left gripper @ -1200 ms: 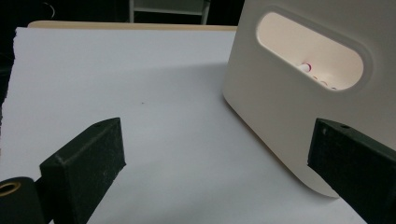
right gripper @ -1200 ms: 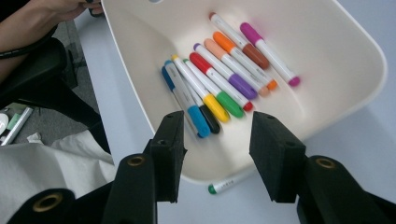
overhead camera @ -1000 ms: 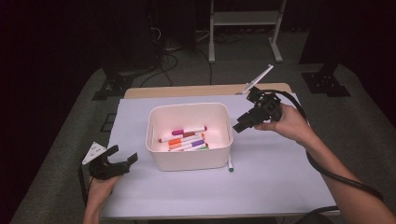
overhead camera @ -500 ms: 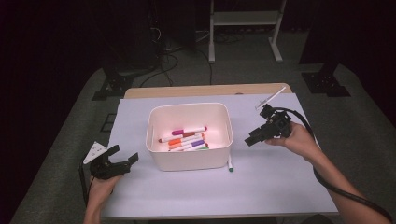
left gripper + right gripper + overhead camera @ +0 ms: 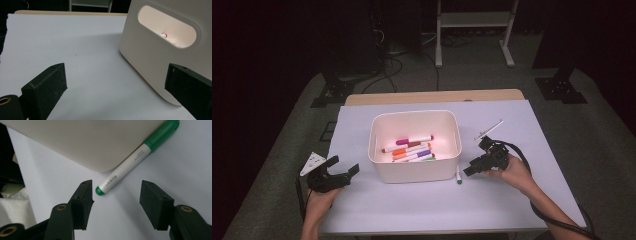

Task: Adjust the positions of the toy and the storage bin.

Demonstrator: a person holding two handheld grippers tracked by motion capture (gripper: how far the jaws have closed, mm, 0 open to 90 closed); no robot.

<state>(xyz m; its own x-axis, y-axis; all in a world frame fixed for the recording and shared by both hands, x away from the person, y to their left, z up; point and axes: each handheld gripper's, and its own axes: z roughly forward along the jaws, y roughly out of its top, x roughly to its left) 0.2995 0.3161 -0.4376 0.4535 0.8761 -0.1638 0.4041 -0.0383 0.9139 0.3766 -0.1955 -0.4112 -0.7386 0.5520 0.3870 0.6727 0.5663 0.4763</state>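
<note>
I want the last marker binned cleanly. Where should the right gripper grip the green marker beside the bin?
Probably mid-barrel, on the white part of the green marker, from above. It lies flat against the bin, so the right gripper's open jaws should straddle it crosswise.

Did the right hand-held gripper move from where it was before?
Yes. The right hand-held gripper came down from beside the white bin's far right corner to the table near the green marker at its front corner, its jaws just opening.
</note>
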